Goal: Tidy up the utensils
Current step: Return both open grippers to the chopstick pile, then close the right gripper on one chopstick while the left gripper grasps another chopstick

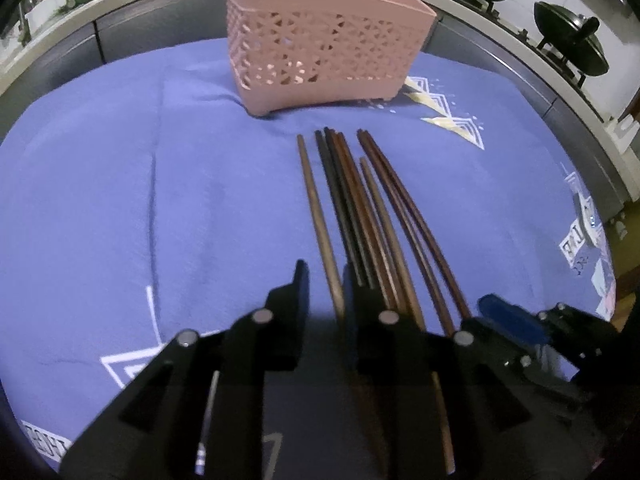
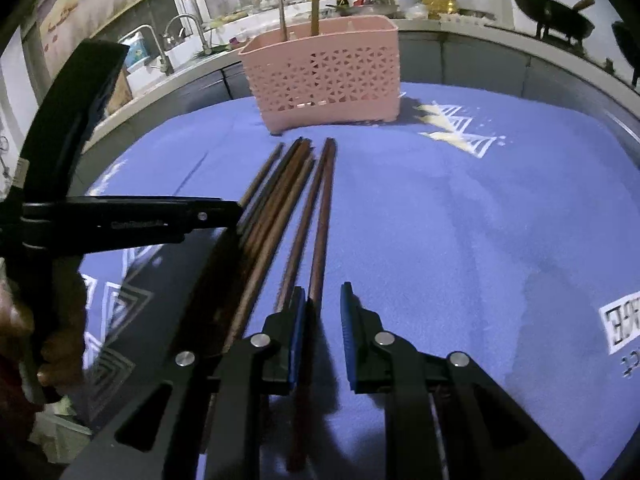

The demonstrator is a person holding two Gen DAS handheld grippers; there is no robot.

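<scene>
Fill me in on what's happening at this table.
A person is sorting chopsticks lying on a blue cloth into a pink basket, which already holds a couple of sticks. The left gripper is low over the nearest ends with one stick in its gap. The right gripper has one stick against its left finger. Neither visibly pinches.

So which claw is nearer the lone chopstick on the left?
Left. The left claw straddles that chopstick; the right claw sits across the bundle, by the rightmost pair.
</scene>
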